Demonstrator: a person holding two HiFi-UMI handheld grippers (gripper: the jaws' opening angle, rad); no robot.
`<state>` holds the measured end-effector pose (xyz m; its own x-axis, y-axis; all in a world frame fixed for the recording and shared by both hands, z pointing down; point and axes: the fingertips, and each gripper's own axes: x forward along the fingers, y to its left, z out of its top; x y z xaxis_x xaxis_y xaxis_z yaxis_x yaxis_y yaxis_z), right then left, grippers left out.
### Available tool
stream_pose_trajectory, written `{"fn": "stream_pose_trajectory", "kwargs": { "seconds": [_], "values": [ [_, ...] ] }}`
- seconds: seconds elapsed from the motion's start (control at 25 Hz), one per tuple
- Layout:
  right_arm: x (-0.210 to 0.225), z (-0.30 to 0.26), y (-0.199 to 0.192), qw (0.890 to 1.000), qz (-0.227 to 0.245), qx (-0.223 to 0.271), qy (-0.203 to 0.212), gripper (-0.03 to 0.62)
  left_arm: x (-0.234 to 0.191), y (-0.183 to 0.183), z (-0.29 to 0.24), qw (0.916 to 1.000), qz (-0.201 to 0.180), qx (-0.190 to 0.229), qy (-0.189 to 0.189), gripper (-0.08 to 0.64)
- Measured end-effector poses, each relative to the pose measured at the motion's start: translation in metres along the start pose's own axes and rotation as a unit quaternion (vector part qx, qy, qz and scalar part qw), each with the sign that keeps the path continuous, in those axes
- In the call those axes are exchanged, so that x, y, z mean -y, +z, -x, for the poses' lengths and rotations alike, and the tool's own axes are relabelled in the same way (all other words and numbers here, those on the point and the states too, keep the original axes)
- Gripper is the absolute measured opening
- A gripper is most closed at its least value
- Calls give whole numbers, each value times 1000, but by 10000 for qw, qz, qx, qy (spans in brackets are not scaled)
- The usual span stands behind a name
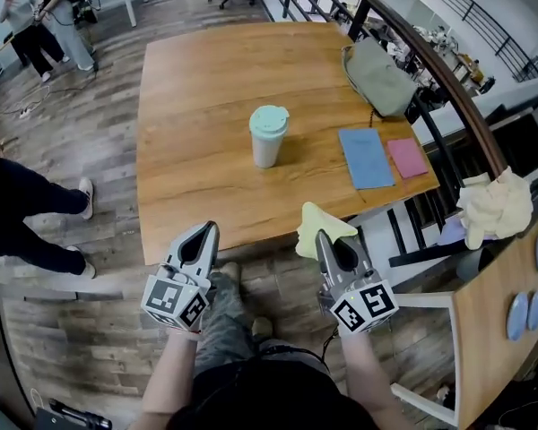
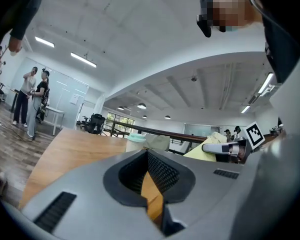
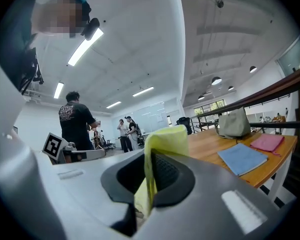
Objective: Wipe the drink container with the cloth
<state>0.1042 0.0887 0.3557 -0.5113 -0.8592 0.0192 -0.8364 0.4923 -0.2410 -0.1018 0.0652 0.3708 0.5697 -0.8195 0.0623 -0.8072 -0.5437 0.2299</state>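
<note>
A white cup point(image 1: 267, 141) with a mint-green lid stands upright near the middle of the wooden tabletop point(image 1: 197, 106), with nothing touching it. The right tongs point(image 1: 324, 238) are clamped on a pale yellow cloth point(image 1: 318, 225) — the right gripper view shows the fabric pinched between the two jaws, with a fold rising above them and the rest hanging below. These tongs sit just off the tabletop's near edge, toward its right corner, and the cloth is well apart from the cup. The left tongs point(image 1: 210, 231) hang beside them, also off the near edge, over the wood floor point(image 1: 99, 330). Their jaws are together with nothing held — only a thin slit between them shows the tabletop beyond. Near the right edge a blue cloth point(image 1: 366, 158) and a smaller pink cloth point(image 1: 407, 158) lie flat side by side. A grey bag point(image 1: 379, 79) rests on the tabletop farther back along that same edge.
</note>
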Motion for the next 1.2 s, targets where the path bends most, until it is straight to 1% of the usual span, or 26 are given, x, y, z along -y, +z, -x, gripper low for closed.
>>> {"fn": "stream_pose_trajectory", "kwargs": {
  "seconds": [0.16,0.36,0.6,0.76,0.88,1.2],
  "values": [
    [15,-36,0,9996,34,-29,-270,15,-26,7,-42,9998,0,-35,-202,-8],
    [33,-84,3,9980,259,2,-579,15,-57,-1,-90,9985,18,-294,-452,-8],
    [33,-145,8,9954,783,-34,-551,15,-79,-3,-146,9964,-26,-410,-745,-8],
    [36,-177,3,9932,995,-96,-597,15,-84,-8,-178,9945,-38,-480,-930,-8],
    [37,-193,-6,9924,1057,-198,-605,15,-90,-16,-197,9940,42,-508,-968,-8],
    [41,-222,-35,9917,981,-556,-610,15,-102,-30,-229,9919,241,-570,-1105,-8]
  ]
}}
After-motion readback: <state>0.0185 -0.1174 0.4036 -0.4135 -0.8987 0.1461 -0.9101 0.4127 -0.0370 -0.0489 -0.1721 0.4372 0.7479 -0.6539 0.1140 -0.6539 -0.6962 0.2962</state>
